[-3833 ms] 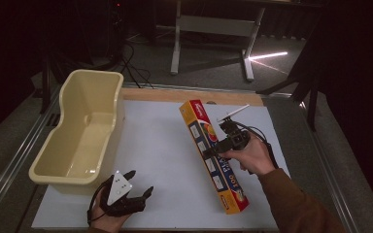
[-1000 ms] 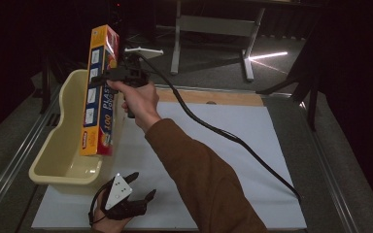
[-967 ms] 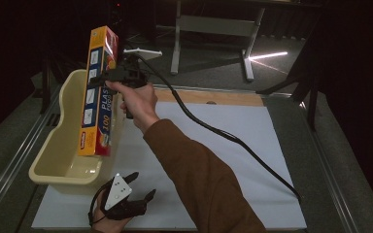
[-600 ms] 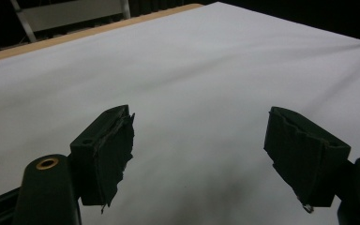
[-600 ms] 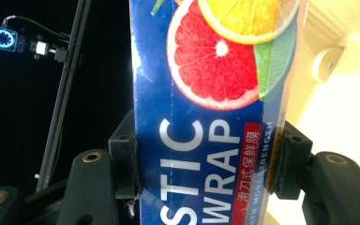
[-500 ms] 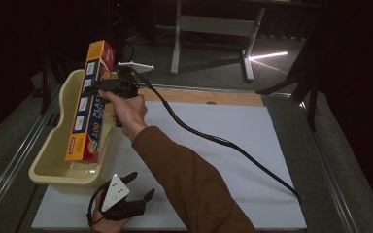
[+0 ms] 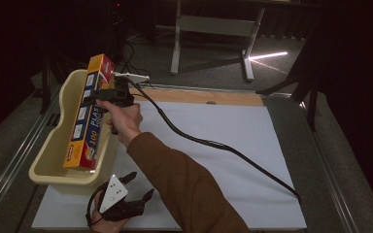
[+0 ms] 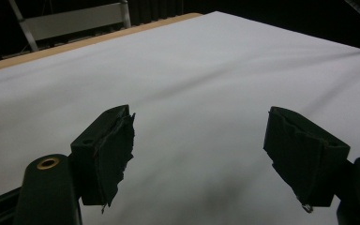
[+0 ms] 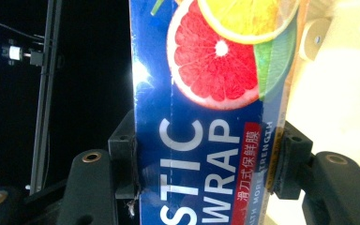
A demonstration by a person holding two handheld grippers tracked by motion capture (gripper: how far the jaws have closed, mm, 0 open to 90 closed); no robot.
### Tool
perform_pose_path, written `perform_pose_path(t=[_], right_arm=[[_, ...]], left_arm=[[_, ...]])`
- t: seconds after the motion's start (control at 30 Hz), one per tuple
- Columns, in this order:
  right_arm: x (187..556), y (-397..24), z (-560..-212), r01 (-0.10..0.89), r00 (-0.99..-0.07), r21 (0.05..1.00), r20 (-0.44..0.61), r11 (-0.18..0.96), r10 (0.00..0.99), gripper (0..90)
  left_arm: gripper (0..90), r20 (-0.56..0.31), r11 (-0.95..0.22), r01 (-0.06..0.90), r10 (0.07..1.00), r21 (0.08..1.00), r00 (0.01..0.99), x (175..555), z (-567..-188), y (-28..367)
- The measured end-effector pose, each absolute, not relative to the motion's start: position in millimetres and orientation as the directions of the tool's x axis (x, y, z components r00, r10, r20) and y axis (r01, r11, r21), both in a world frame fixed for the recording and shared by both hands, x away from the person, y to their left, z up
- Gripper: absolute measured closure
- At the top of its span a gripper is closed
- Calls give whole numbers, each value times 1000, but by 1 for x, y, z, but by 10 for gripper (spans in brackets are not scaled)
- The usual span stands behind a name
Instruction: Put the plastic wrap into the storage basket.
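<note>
Item: long orange-and-blue cardboard plastic-wrap box, clamped across its width by the right tool, jaws pressed on both narrow sides. Position: tilted, long axis running 1 to 7 o'clock, low end inside the cream plastic rectangular tub at the white worktop's 9 o'clock edge. The tub floor lies straight below the box; lowering along that axis is judged next. Left tool: jaws wide apart, holding nothing, resting at 6 o'clock.

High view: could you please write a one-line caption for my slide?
Right gripper lowers a plastic wrap box into the cream tub; left gripper rests open on the white sheet.
</note>
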State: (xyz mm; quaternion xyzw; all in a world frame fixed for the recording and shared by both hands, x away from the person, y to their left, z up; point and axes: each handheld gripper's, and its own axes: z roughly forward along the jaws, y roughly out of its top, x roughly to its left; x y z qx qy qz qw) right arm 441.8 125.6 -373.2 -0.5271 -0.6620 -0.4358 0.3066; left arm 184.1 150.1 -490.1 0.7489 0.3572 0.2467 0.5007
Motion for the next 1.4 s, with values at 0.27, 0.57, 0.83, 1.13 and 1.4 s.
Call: perform_pose_path(t=[0.27,0.57,0.83,1.13,1.4], right_arm=[[438,130,-385,974,-222,220,871,57,438,409],[431,133,-395,979,-201,197,871,55,448,409],[431,134,-401,982,-185,182,858,52,479,406],[433,132,-408,987,-157,155,860,44,486,403],[434,133,-411,988,-148,151,838,39,526,400]], left_arm=[[240,11,-239,290,788,927,616,184,-490,152],[240,9,-237,289,788,927,615,183,-490,152],[239,5,-231,291,791,928,612,183,-490,153],[239,3,-229,293,792,928,610,184,-490,153],[239,3,-230,294,792,927,611,184,-490,153]])
